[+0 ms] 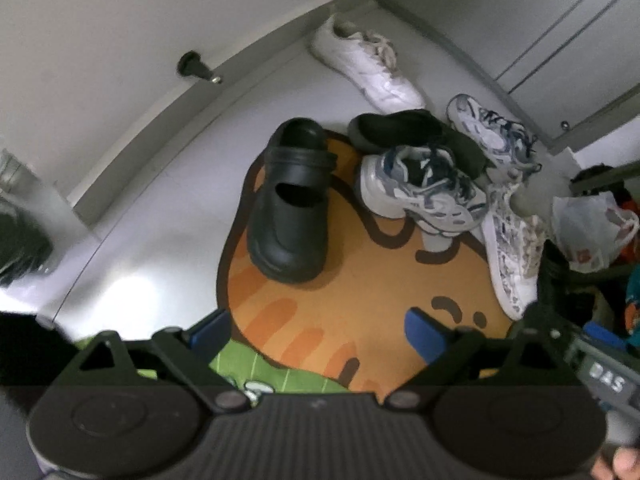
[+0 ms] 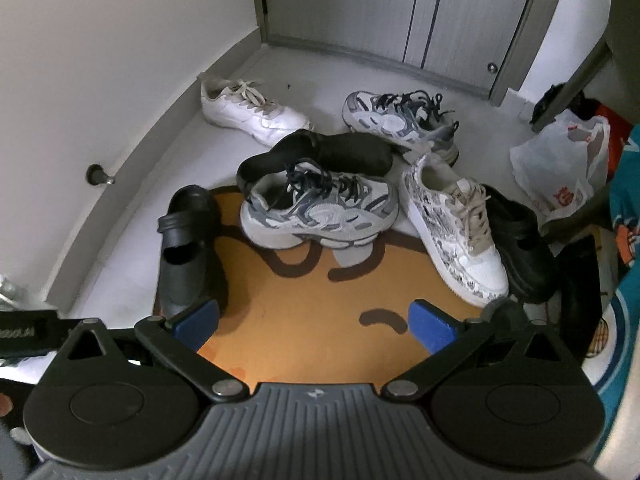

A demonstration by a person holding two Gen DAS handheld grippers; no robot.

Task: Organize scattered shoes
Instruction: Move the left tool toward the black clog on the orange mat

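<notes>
Several shoes lie scattered on and around an orange cartoon mat [image 1: 340, 300] [image 2: 320, 300]. A black clog [image 1: 290, 204] [image 2: 186, 244] stands on the mat's left edge. A grey-white sneaker [image 1: 424, 190] [image 2: 320, 210] sits mid-mat, its mate [image 1: 492, 136] [image 2: 400, 120] behind. A black slipper [image 1: 400, 128] [image 2: 320, 152] lies between them. A white sneaker [image 1: 366, 64] [image 2: 250, 108] lies near the wall. A patterned sneaker [image 1: 510, 248] [image 2: 456, 228] and a second black clog [image 2: 520, 240] lie at the right. My left gripper [image 1: 320, 332] and right gripper [image 2: 316, 324] are open and empty above the mat's near part.
White wall with a door stopper [image 1: 196, 68] [image 2: 98, 176] is on the left. A grey cabinet door [image 2: 400, 12] stands behind the shoes. A white plastic bag [image 1: 592, 232] [image 2: 560, 160] and clutter sit at the right.
</notes>
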